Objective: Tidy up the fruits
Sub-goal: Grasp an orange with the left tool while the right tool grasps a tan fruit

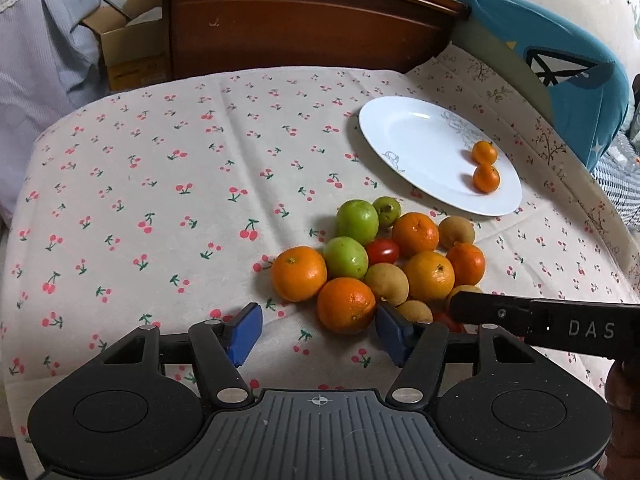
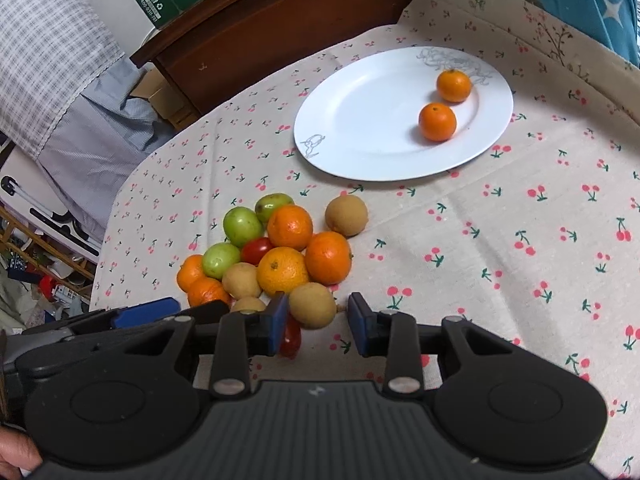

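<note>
A pile of fruit lies on the cherry-print cloth: oranges, green fruits, brown round fruits and red tomatoes. My left gripper (image 1: 319, 332) stands open at the pile's near edge. An orange (image 1: 347, 304) sits just ahead of its blue pads, close against the right-hand one and apart from the other. My right gripper (image 2: 319, 322) is open around a brown fruit (image 2: 313, 305), with a gap at the right pad and a red tomato (image 2: 290, 338) behind the left pad. The white plate (image 1: 400, 132) (image 2: 360, 120) holds two small oranges (image 2: 437, 122) (image 2: 453, 85).
A dark wooden headboard (image 1: 304, 28) rises behind the table, with an open cardboard box (image 1: 128, 52) to its left. Blue fabric (image 1: 560, 60) hangs at the right. The cloth (image 1: 140, 180) left of the pile lies bare. The table edge drops off at the left in the right wrist view.
</note>
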A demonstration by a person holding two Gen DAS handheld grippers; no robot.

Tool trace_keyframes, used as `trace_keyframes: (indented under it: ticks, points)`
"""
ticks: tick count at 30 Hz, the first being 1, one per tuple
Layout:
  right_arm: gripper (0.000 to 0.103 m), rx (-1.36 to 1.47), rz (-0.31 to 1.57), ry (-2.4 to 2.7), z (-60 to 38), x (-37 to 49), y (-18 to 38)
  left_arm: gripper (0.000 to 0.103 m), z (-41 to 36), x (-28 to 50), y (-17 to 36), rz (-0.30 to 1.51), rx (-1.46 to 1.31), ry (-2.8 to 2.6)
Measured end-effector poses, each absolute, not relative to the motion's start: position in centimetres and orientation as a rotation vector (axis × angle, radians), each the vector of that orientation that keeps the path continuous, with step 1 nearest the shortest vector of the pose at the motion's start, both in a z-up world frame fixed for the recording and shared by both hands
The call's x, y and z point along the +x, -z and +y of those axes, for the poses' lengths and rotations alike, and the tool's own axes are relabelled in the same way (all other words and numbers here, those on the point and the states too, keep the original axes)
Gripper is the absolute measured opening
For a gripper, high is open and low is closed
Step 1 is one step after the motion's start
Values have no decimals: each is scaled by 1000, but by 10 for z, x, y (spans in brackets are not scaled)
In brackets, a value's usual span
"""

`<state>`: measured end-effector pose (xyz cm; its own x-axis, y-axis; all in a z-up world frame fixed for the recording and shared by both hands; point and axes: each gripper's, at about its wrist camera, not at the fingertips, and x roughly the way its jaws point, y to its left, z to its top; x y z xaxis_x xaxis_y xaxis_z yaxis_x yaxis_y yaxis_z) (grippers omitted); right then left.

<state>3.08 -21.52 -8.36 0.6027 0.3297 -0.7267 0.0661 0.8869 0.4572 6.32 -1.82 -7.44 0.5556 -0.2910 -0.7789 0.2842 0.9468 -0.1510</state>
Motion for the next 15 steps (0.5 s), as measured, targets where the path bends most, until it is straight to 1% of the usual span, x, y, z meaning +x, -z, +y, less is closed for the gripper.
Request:
trace_keyframes:
  ticks: [2, 9, 10, 11, 12, 14, 15]
  points:
    - [33, 469, 918, -163, -216, 30, 84, 54, -20, 64, 75, 913, -6, 345]
    - [35, 476, 915, -162, -215, 30, 84, 53, -23, 64, 76, 897, -2, 356]
    - [35, 476, 916, -162, -215, 30, 84, 51, -23, 64, 76, 894, -4, 359]
    - [35, 477, 916, -162, -215, 30, 84, 44, -23, 64, 76, 894, -6, 364]
    - [33, 476, 916, -161, -215, 30, 84, 42, -23, 64, 76, 895, -8, 369]
    - [32, 473, 916, -161, -216, 30, 83, 30, -23, 63, 76, 894, -15, 383]
    - [32, 470, 917, -163, -216, 29, 83, 29, -23, 62, 75, 892, -15, 387]
